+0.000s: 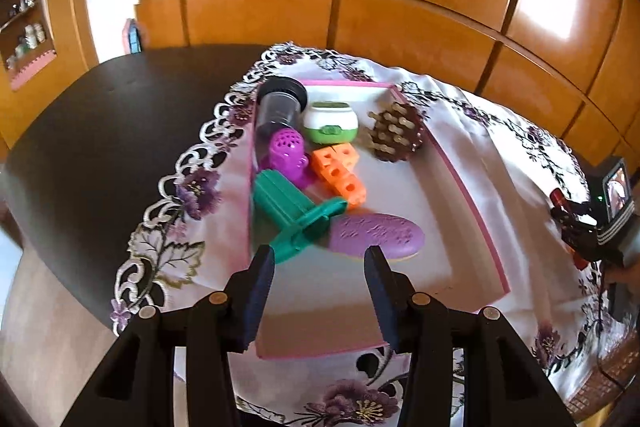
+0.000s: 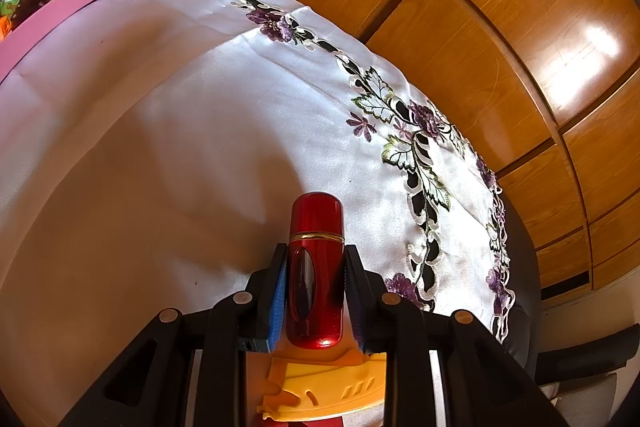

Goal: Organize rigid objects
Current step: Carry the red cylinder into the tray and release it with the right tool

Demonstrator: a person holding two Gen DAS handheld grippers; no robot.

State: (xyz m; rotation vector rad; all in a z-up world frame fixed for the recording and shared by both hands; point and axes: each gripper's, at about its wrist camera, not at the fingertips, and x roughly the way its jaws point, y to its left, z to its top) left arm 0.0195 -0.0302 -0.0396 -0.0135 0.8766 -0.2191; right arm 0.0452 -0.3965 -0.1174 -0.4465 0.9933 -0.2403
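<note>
Right wrist view: right claw clamps the red bottle (gold band visible) above the white tablecloth. Left claw is spread wide, empty, over the pink tray holding toys.

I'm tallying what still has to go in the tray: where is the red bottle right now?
The red bottle is clamped in the right gripper, in the right wrist view, above the white embroidered tablecloth, well right of the pink tray, with a yellow plastic piece beneath.
</note>
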